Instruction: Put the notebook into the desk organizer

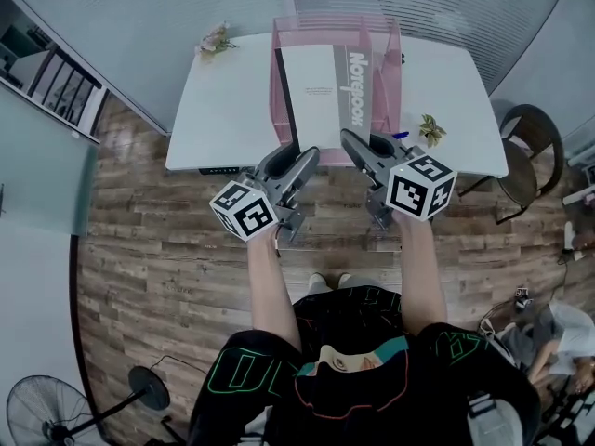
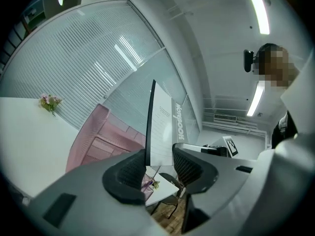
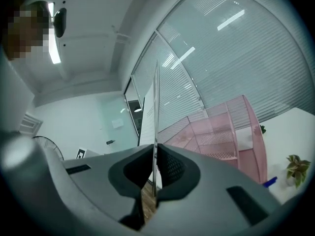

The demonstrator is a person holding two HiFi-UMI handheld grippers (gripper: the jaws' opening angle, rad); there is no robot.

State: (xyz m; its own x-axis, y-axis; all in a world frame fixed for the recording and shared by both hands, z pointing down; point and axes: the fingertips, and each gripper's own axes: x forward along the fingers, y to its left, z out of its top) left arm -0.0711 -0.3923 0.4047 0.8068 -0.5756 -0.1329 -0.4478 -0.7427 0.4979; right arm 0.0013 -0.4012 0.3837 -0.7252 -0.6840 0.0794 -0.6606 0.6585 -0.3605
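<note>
Nearest the camera, two bare forearms reached forward from a dark top with green and pink line print. Each hand carried a grey moulded-plastic gripper topped by a white cube with black square markers.

The left gripper (image 2: 160, 167) had its jaws apart. Its black, finely ribbed pads stood either side of the notebook's near edge, and a clear gap showed on the right pad's side. The right gripper (image 3: 154, 168) was clamped on the same near edge further right, its rounded black pads pressed together on a thin sheet seen edge-on.

The notebook (image 1: 321, 96) was a flat rectangle with a white cover, a black spine along its left side and a grey band on the right bearing white lettering. It reached from the grippers over the table's front edge, its far end between the side walls of the desk organizer (image 1: 386, 28). I could not tell whether it rested on the bottom.

The organizer was pink wire mesh with tall slanted walls and stepped tiers. It stood on a smooth white table (image 1: 223, 110) with rounded corners, over grey-brown wood-plank flooring (image 1: 158, 240). A small flower sprig (image 1: 216, 38) lay at the table's far left, a green plant (image 1: 430, 128) near right. Pale ribbed blinds (image 1: 167, 7) lay beyond.
</note>
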